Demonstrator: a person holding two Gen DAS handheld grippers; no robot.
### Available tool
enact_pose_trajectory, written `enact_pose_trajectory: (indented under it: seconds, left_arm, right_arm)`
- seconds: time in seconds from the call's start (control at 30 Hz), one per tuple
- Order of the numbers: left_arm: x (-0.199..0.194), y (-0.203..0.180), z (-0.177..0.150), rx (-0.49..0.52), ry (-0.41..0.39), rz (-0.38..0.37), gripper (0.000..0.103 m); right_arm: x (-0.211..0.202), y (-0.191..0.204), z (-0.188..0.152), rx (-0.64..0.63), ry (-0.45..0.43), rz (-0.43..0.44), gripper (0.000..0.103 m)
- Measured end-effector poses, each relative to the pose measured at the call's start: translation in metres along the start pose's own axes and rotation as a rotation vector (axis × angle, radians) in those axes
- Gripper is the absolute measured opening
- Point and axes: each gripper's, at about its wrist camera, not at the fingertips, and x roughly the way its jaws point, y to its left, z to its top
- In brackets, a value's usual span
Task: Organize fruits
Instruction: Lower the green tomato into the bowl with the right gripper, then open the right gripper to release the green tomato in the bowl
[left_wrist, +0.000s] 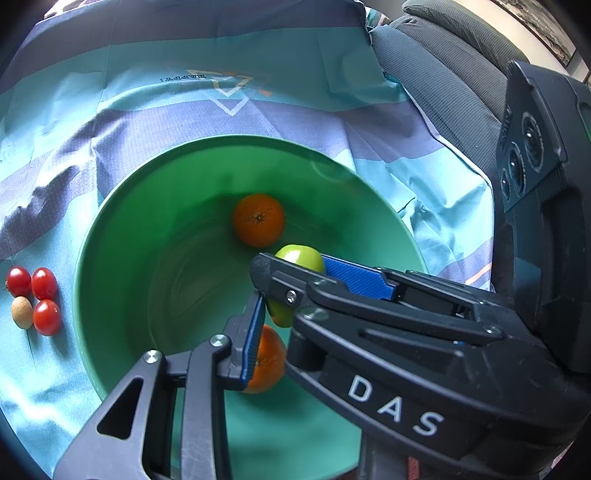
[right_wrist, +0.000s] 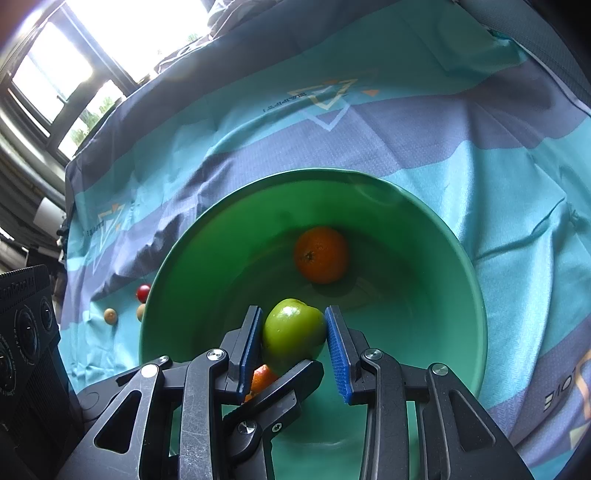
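The right gripper (right_wrist: 293, 343) pinches a green apple (right_wrist: 291, 332) low inside the green bowl (right_wrist: 476, 295), beside two oranges (right_wrist: 321, 254). The left gripper's (left_wrist: 291, 295) jaws look narrowed around the same apple, contact unclear. Next, seemingly: release, then fetch the cherry tomatoes (left_wrist: 44, 284) on the cloth (left_wrist: 258, 122).

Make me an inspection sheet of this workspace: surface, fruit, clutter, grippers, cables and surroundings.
Surface: teal and purple patterned cloth, wrinkled.
Job's things: green bowl on the cloth holds two oranges, far orange and near orange. A green apple is held above the bowl. Three cherry tomatoes and a tan round fruit sit on the cloth beside the bowl.
Clutter: nothing seen.
Grippers: right gripper has its jaws closed on the green apple. The left gripper reaches in beneath it, one finger hidden, so its state is unclear.
Cables: nothing seen.
Surroundings: grey upholstered seat, window.
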Motion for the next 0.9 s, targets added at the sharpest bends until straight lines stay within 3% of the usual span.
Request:
enact_pose_trajectory:
  seconds: [0.63,0.77,0.9]
  left_arm:
    - [-0.005,-0.003,0.002,-0.016,0.019,-0.006,0.031]
    - [-0.029,-0.012,-0.001,0.017,-0.048,-0.022,0.032]
    - [-0.060,-0.018,-0.008,0.058,-0.116,0.015,0.043]
  right_arm:
    - [-0.005,0.004,-0.002,-0.013,-0.022,-0.020,0.037]
    - [-0.021,0.005,-0.001,-0.024,-0.096,0.005,0.037]
    - [-0.033,0.004,-0.001,-0.017,-0.146,0.018,0.038]
